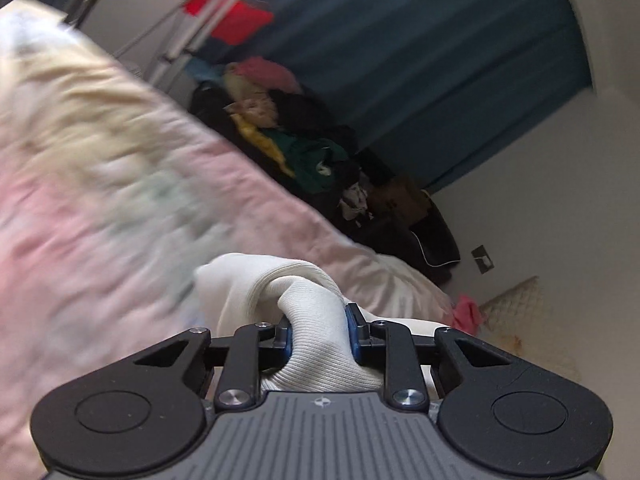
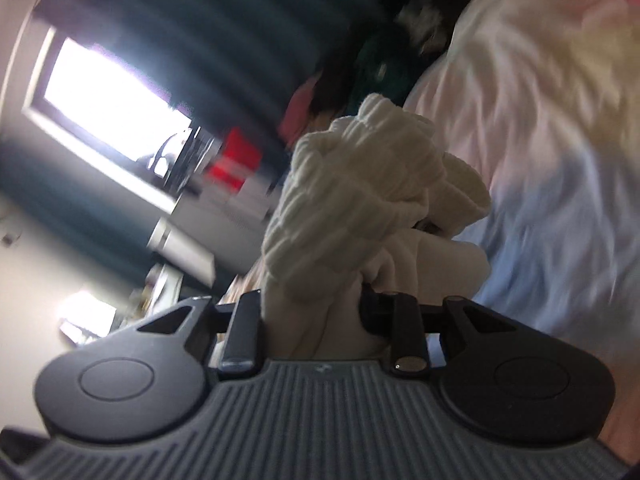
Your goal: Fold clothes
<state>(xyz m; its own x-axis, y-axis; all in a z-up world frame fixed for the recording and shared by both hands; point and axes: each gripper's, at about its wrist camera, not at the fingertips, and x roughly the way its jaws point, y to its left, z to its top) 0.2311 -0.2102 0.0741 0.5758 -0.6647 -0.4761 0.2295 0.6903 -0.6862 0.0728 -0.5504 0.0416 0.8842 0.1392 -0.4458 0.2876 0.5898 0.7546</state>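
Observation:
My left gripper [image 1: 320, 334] is shut on a bunched fold of a white ribbed garment [image 1: 316, 320], held between its blue pads above the pastel bedspread [image 1: 100, 184]. My right gripper [image 2: 316, 308] is shut on another bunched part of the same cream-white ribbed garment [image 2: 360, 184], which bulges up in front of the fingers and hides the fingertips. Both views are tilted and motion-blurred. The rest of the garment is hidden.
A pile of mixed clothes [image 1: 296, 140] lies along the far side of the bed by a dark teal curtain [image 1: 420, 52]. A metal rack with red cloth [image 1: 228, 16] stands behind. A bright window [image 2: 108, 104] is at the left in the right wrist view.

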